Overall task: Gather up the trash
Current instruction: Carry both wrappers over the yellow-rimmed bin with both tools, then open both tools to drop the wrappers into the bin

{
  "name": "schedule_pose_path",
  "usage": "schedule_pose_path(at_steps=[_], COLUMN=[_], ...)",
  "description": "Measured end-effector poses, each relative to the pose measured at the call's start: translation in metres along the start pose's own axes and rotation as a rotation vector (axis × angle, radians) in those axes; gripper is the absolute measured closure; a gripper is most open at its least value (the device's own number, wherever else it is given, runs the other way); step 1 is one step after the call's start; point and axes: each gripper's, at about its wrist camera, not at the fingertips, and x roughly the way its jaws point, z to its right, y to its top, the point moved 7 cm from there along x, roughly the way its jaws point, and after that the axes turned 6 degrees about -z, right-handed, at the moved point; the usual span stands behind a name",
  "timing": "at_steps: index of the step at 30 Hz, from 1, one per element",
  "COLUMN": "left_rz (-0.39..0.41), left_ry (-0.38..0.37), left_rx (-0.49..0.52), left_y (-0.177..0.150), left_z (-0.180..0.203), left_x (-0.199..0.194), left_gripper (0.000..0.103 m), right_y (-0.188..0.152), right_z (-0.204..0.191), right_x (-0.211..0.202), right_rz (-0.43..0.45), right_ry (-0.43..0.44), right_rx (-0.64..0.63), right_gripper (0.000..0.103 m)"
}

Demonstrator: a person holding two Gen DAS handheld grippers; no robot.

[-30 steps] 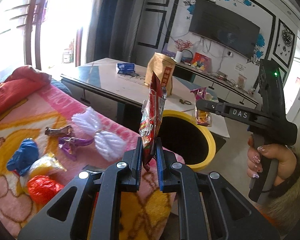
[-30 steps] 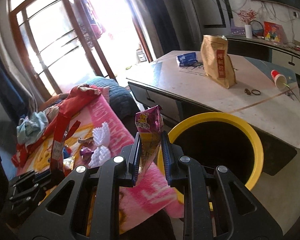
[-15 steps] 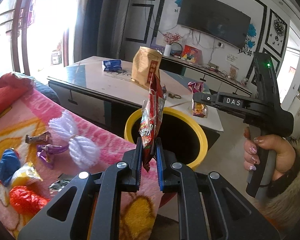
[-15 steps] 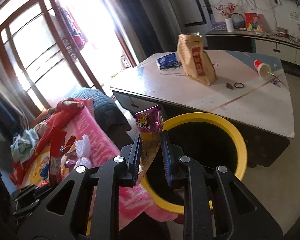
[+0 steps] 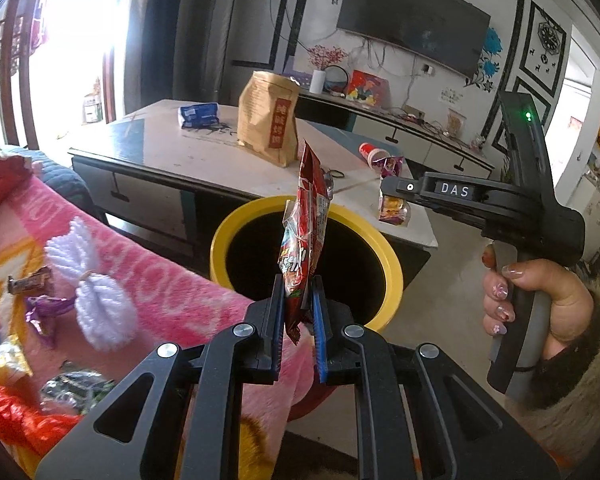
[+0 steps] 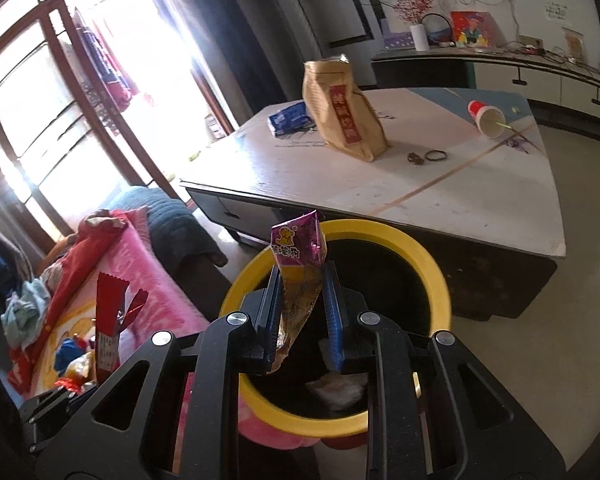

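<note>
The left claw [image 5: 298, 330] grips a red wrapper [image 5: 304, 236] upright before the yellow bin [image 5: 384, 248]. The right claw [image 6: 302, 320] pinches a purple wrapper [image 6: 300, 272] over the bin's [image 6: 428, 264] mouth. More wrappers lie on the pink blanket [image 5: 172, 296] beside the bin.

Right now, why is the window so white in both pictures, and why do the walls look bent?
Left wrist view: the window is blown out by daylight, losing detail; the fisheye lens bows the wall frames near the television. Right wrist view: same glare through the window, and the table edges curve; the yellow bin stays sharp.
</note>
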Motion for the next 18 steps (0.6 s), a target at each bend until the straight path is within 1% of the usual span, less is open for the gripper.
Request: schedule_pose_path(at_steps=[11,18], left_rz=[-0.055,-0.085], left_ry=[-0.001,0.003], left_rx=[0.003,-0.022], left_y=[0.007,0.009], left_z=[0.005,-0.001], left_x=[0.042,0.063], left_gripper=[0.091,0.091], right_y=[-0.003,-0.005], right_z=[0.027,0.035], right_x=[0.020,0.032], right_rz=[-0.039,-0.066], right_ry=[-0.023,-0.027], right_rx=[0.053,0.073], right_gripper=[0.088,0.088])
